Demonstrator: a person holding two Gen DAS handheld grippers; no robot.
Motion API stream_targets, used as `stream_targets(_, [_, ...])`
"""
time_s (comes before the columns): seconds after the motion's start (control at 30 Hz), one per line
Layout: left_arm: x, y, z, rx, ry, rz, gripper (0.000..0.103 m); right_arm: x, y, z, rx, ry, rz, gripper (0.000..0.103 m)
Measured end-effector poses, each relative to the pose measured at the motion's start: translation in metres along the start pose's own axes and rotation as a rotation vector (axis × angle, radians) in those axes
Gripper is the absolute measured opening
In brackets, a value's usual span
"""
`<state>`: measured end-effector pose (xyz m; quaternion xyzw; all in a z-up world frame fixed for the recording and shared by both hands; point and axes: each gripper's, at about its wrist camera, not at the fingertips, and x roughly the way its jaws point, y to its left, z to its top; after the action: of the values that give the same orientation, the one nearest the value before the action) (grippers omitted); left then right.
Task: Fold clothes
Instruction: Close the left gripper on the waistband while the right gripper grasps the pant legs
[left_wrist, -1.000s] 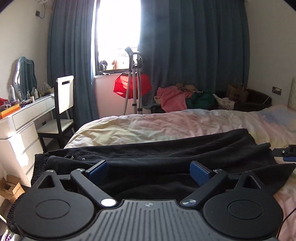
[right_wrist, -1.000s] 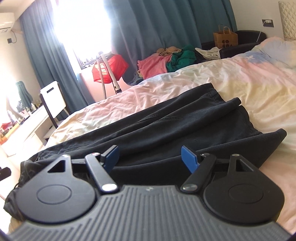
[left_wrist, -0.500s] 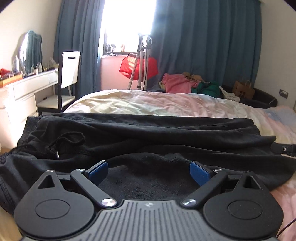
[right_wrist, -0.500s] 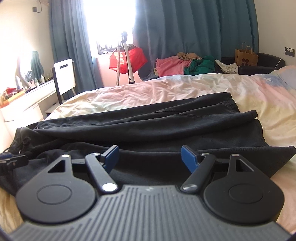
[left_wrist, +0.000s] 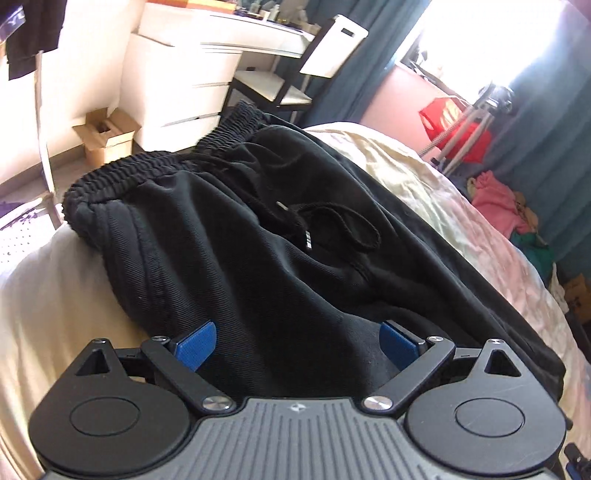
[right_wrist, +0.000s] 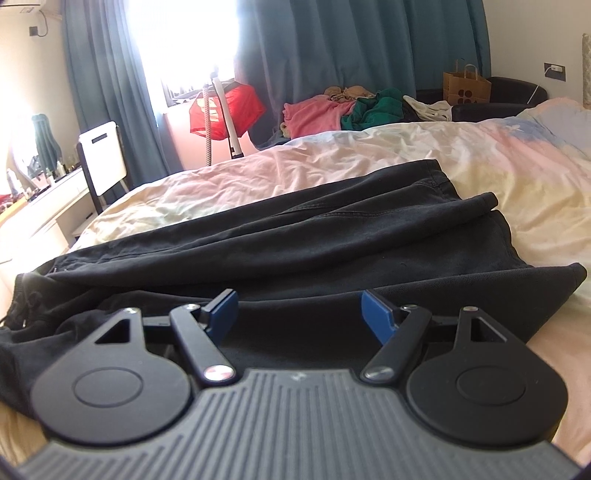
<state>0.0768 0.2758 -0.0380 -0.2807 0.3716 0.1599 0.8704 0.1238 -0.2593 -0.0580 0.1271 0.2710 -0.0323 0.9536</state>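
Black trousers (left_wrist: 229, 258) lie lengthwise across the bed, folded leg over leg. Their elastic waistband (left_wrist: 155, 166) and drawstring (left_wrist: 332, 225) show in the left wrist view. My left gripper (left_wrist: 297, 343) hovers over the hip part, tilted down, open, with nothing between its blue pads (left_wrist: 195, 345). In the right wrist view the trousers (right_wrist: 295, 240) stretch from lower left to the leg hems (right_wrist: 498, 221) at right. My right gripper (right_wrist: 297, 314) stands open low over the near edge of the cloth, holding nothing.
The bed's pale sheet (right_wrist: 443, 147) spreads beyond the trousers. A white dresser (left_wrist: 184, 74), a chair (left_wrist: 295, 74) and a cardboard box (left_wrist: 107, 133) stand by the waistband end. A clothes pile (right_wrist: 351, 107) and paper bag (right_wrist: 467, 86) lie beyond the bed, before blue curtains.
My left gripper has swung left toward the waistband end, rolled and tipped downward, bringing the waistband and drawstring into view. The right gripper has dropped slightly and levelled. Both have stayed open.
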Motion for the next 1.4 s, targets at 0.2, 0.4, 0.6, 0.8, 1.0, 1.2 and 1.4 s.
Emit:
stream_targets(0.2, [0.015,0.052,0.028,-0.203,0.032,0.014,0.095,0.004,-0.015,0.004,0.093,0.038,0.008,0.076])
stream_targets(0.4, [0.022,0.069,0.029,-0.286,0.024,-0.004,0.095,0.006,-0.028,0.004,0.184,0.073,0.010,0.076])
stream_targets(0.6, [0.020,0.076,0.028,-0.312,0.013,-0.026,0.095,0.008,-0.051,0.005,0.312,0.094,0.018,0.076])
stream_targets(0.8, [0.015,0.077,0.020,-0.349,0.007,-0.048,0.096,0.001,-0.091,0.005,0.515,0.096,0.003,0.076])
stream_targets(1.0, [0.015,0.063,0.019,-0.285,0.004,0.018,0.095,-0.015,-0.128,0.017,0.578,0.038,-0.040,0.076])
stream_targets(1.2, [0.003,0.077,0.017,-0.373,-0.041,0.023,0.096,-0.037,-0.203,0.006,0.825,-0.045,-0.130,0.078])
stream_targets(1.4, [-0.007,0.109,0.009,-0.566,-0.055,-0.008,0.096,-0.005,-0.228,-0.029,1.063,0.111,-0.015,0.077])
